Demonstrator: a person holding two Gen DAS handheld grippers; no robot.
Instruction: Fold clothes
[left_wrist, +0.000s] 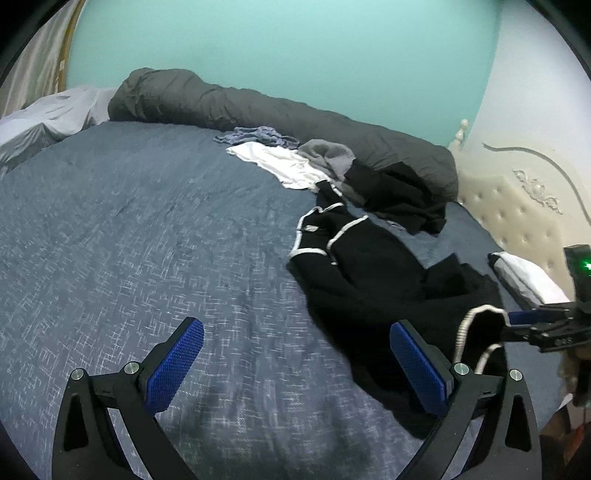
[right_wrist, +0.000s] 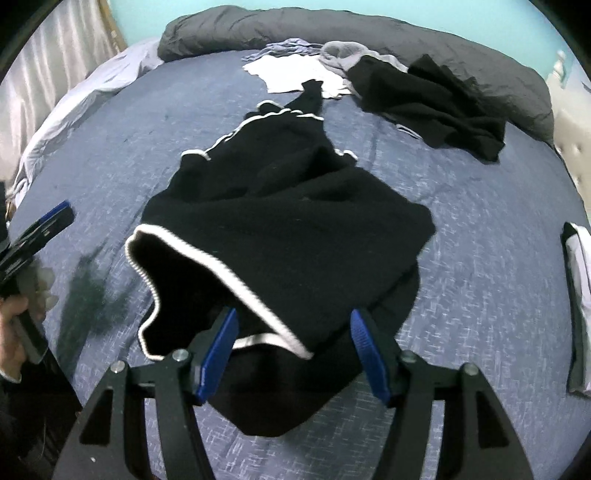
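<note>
The left gripper (left_wrist: 295, 363) hangs over bare blue bed (left_wrist: 129, 240) with its jaws spread wide and nothing between them; its blue pads (left_wrist: 175, 365) are clear of the cloth. Just to its right lies a black garment (right_wrist: 288, 221) with white trim (right_wrist: 236, 280), stretched lengthwise up the bed, its near opening gaping. The right gripper (right_wrist: 293, 354) sits at the garment's near edge, jaws partly apart with the trimmed hem and black cloth between the pads; they are not pressed onto it. Farther back lie a white shirt (right_wrist: 291, 75), a grey piece (right_wrist: 340, 51) and a black heap (right_wrist: 432, 99), before a dark rolled duvet (left_wrist: 258, 107). A folded white item (right_wrist: 581, 295) lies at far right.
</note>
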